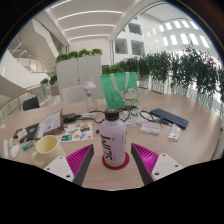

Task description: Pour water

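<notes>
A white bottle (113,143) with a pink cap and dark lettering stands upright on a red coaster (103,164) on the round wooden table (170,150). It stands between the fingers of my gripper (113,160), which is open. Its magenta pads (81,158) flank the bottle, with a gap showing on each side. A pale yellow cup (46,148) sits on the table to the left of the left finger.
Beyond the bottle stands a green bag (120,88). A dark flat case (168,117) and small white items lie to the right. Papers and small clutter (75,130) lie on the left. Planters with greenery (180,70) line the hall behind.
</notes>
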### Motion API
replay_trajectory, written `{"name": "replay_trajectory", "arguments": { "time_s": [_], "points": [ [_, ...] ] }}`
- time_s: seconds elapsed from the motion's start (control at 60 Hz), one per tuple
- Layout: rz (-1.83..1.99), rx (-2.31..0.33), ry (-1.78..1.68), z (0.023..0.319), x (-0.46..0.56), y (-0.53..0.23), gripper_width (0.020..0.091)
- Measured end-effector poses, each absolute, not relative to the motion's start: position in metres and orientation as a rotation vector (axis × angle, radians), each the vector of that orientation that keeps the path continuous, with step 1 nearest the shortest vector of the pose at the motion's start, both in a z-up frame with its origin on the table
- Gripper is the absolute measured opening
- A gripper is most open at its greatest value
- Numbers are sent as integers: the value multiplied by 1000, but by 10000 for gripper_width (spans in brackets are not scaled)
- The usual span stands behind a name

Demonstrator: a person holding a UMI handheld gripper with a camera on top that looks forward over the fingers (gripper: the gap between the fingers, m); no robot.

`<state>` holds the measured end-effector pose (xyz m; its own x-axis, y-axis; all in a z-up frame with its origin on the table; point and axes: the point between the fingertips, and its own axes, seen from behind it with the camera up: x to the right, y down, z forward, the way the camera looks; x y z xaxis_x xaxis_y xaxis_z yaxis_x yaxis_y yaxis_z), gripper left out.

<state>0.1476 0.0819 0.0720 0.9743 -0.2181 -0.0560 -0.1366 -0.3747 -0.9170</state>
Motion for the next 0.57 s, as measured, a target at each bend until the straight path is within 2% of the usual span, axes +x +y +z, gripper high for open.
{"name": "replay_trajectory", "arguments": {
  "time_s": [0.167,0.383,0.567],
  "points": [
    [-112,-1951,296,131,111,6,835],
    [-181,-1918,305,229,28,-109,831],
    [-174,-1889,306,284,-33,-184,833]
  ]
}}
